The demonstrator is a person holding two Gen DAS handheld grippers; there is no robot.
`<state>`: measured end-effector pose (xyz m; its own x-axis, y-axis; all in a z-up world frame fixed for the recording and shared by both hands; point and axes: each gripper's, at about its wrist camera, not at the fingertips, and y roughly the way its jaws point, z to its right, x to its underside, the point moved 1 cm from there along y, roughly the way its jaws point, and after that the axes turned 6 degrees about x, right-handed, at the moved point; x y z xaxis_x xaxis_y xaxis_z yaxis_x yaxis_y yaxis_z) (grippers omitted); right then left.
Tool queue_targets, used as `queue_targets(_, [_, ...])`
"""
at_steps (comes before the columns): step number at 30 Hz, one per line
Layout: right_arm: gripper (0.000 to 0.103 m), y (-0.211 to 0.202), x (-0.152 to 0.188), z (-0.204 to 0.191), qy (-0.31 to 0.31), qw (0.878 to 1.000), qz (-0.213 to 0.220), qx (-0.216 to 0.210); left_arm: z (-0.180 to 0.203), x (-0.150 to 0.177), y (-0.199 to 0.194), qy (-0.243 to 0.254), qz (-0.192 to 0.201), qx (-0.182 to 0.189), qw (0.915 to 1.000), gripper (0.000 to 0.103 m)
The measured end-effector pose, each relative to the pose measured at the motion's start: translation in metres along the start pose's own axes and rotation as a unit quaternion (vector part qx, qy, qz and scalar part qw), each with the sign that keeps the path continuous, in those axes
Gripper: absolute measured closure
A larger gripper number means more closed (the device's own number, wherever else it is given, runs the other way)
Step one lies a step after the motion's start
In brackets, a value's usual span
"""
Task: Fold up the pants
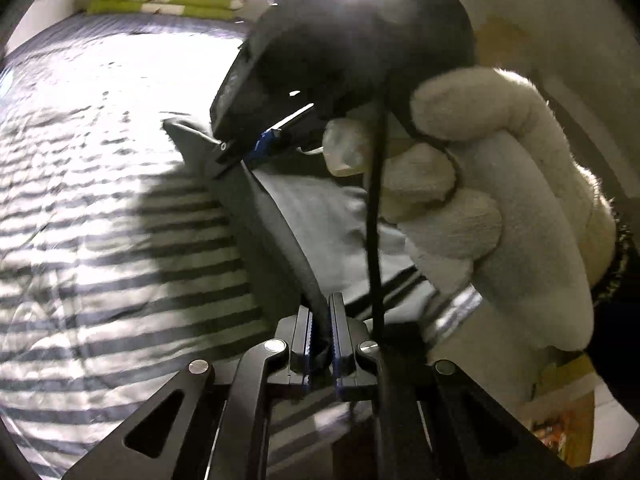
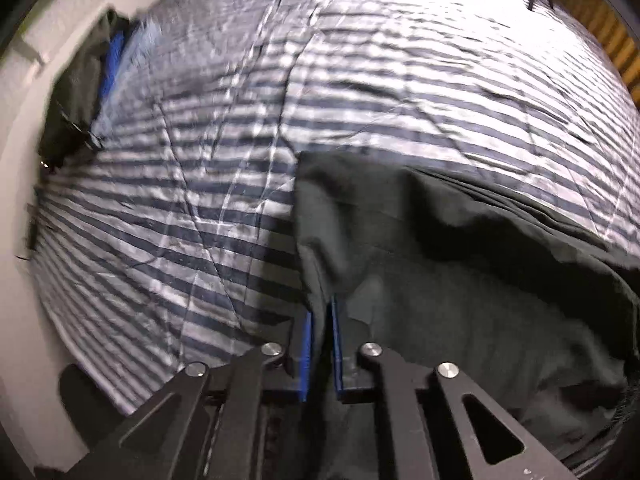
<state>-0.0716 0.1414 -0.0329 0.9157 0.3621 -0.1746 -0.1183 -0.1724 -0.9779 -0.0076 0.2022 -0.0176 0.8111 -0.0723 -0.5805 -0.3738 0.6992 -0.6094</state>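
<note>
Nearest in the left wrist view, the left gripper (image 1: 322,344) is pinching an edge of the dark pants (image 1: 296,216). That edge runs taut away from it to the right gripper (image 1: 236,152), likewise pinching the cloth, held by a gloved hand (image 1: 500,208). The pants hang partly raised over the striped bed (image 1: 100,200), their long axis between both grippers, neither nearer.

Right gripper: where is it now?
Left wrist view, centre: right gripper in a gloved hand, shut on the pants over the striped bed.
</note>
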Motion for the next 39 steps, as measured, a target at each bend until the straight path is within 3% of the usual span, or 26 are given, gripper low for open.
queue_targets(4, [0.100, -0.050, 0.016, 0.064, 0.027, 0.998, 0.044, -0.023, 0.049, -0.022, 0.021, 0.045, -0.008, 0.023, 0.9987, 0.096])
queue_targets(8, [0.101, -0.089, 0.030, 0.131, 0.067, 0.994, 0.083, -0.008, 0.100, -0.045, 0.052, 0.077, -0.021, 0.058, 0.9951, 0.095])
queue_targets(10, [0.101, -0.102, 0.040, 0.170, 0.090, 0.992, 0.094, 0.004, 0.124, -0.052, 0.072, 0.079, -0.052, 0.076, 0.9927, 0.087])
queue_targets(12, [0.101, -0.112, 0.053, 0.214, 0.110, 0.988, 0.107, 0.022, 0.138, -0.052, 0.076, 0.090, -0.060, 0.097, 0.9895, 0.071])
queue_targets(15, [0.101, -0.106, 0.073, 0.283, 0.154, 0.980, 0.107, 0.062, 0.140, -0.042, 0.079, 0.126, -0.065, 0.068, 0.9875, 0.071])
queue_targets(19, [0.101, -0.081, 0.092, 0.361, 0.222, 0.968, 0.101, 0.063, 0.124, -0.030, 0.102, 0.102, -0.109, 0.051, 0.9875, 0.071])
queue_targets(23, [0.101, -0.067, 0.097, 0.383, 0.235, 0.964, 0.108, 0.060, 0.115, -0.024, 0.127, 0.116, -0.137, 0.034, 0.9832, 0.071])
queue_targets(27, [0.101, -0.077, 0.099, 0.385, 0.225, 0.964, 0.125, 0.072, 0.104, -0.012, 0.141, 0.114, -0.166, 0.040, 0.9788, 0.071])
queue_targets(30, [0.097, -0.075, 0.106, 0.401, 0.243, 0.958, 0.116, 0.101, 0.099, -0.001, 0.166, 0.112, -0.189, 0.034, 0.9750, 0.071])
queue_targets(32, [0.084, -0.076, 0.114, 0.406, 0.260, 0.950, 0.114, 0.131, 0.093, 0.004, 0.171, 0.110, -0.191, 0.031, 0.9749, 0.071])
queue_targets(34, [0.074, -0.082, 0.128, 0.407, 0.269, 0.945, 0.130, 0.134, 0.088, 0.001, 0.171, 0.102, -0.189, 0.039, 0.9758, 0.071])
queue_targets(36, [0.073, -0.091, 0.148, 0.401, 0.272, 0.942, 0.157, 0.120, 0.078, -0.011, 0.173, 0.095, -0.179, 0.046, 0.9781, 0.071])
queue_targets(39, [0.072, -0.091, 0.168, 0.374, 0.231, 0.950, 0.162, 0.136, 0.068, -0.026, 0.159, 0.098, -0.154, 0.037, 0.9824, 0.069])
